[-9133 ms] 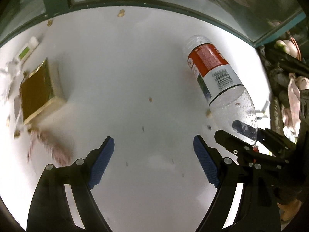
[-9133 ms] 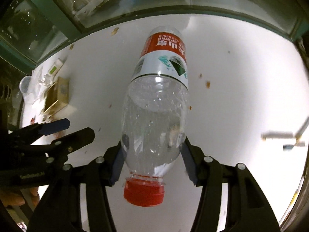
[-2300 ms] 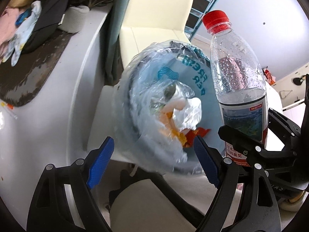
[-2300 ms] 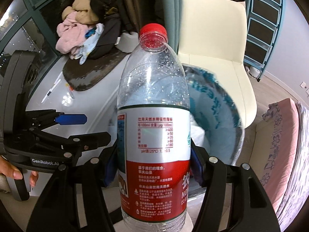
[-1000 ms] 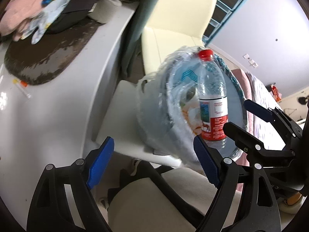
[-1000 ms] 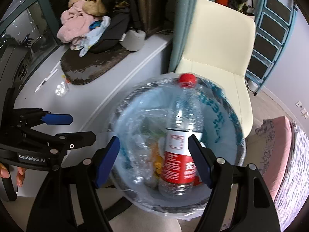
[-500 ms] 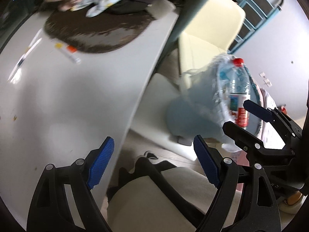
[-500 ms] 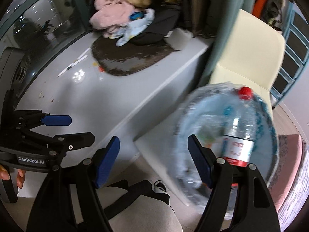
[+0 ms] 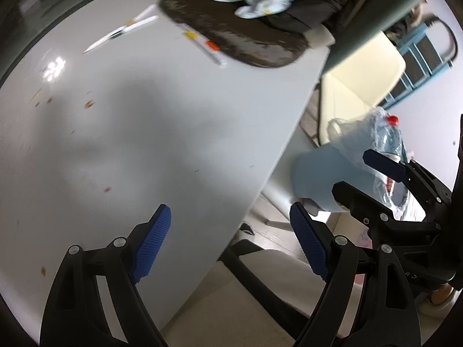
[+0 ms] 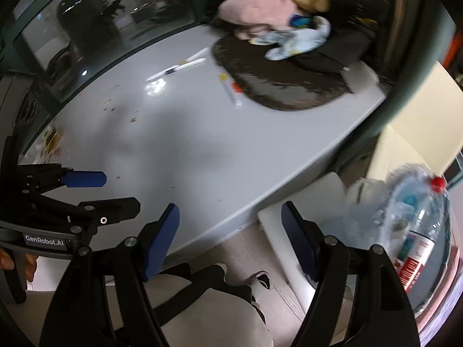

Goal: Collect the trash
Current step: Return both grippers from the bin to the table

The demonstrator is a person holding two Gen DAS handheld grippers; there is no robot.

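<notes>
- Hovering over the edge of a white table (image 9: pixel 121 133), the left gripper (image 9: pixel 231 243) has its blue-padded fingers (image 9: pixel 152 244) spread wide with nothing between them.
- At 3 o'clock in the left wrist view, the right gripper (image 9: pixel 361 173) reaches in from the side, its fingers likewise apart and empty; in its own view, the right gripper (image 10: pixel 231 237) frames the table edge and the floor below.
- Standing upright in a lined bin (image 10: pixel 373 199) at 4 o'clock in the right wrist view, a clear plastic bottle (image 10: pixel 419 231) with a red cap and red-and-white label sits well apart from both grippers; the bin rests on a white stool beside the table.
- From the left wrist, the same bottle (image 9: pixel 390 141) shows at 3 o'clock, partly hidden behind the right gripper's finger, inside the bin (image 9: pixel 315 173) with its clear bag puffed around the rim.
- On the far side of the table, at 12 o'clock, a dark oval mat (image 10: pixel 277 84) carries a heap of clothes (image 10: pixel 260 8), with a white pen (image 10: pixel 179 68) and a white tube with a red mark (image 10: pixel 230 86) lying just beside it.
- Small brown crumbs (image 9: pixel 88 104) dot the tabletop at 10 o'clock in the left wrist view.
- A cream chair (image 9: pixel 358 78) stands behind the bin; the picture is blurred toward the edges.
</notes>
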